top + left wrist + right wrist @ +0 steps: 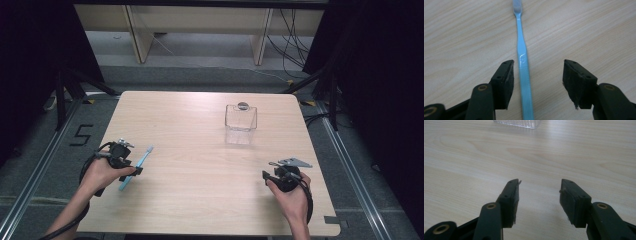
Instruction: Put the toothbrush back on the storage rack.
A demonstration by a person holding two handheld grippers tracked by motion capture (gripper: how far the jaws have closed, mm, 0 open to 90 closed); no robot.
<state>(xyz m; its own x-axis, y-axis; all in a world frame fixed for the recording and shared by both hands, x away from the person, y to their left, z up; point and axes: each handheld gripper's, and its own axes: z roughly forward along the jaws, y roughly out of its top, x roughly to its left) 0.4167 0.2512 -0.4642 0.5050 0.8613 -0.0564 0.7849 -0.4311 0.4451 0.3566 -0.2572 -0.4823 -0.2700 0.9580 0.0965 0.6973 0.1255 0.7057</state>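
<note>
A light blue toothbrush [143,159] lies flat on the wooden table [200,170] at the left, bristle end pointing away from the person. My left gripper [129,162] hovers over its handle. In the left gripper view the toothbrush [521,50] runs between the jaws, closer to the left pad [507,75], and neither pad touches it; the left gripper [538,63] is open. At the front right, my right gripper [270,169] rests low over bare wood. Seen in its own view, the right gripper [539,182] is open with nothing between its jaws.
A clear square cup [241,119] stands at the back right of the table, with a small dark round object [243,105] just behind it. The base of the cup [516,123] appears far ahead in the right gripper view. Black stands flank the table.
</note>
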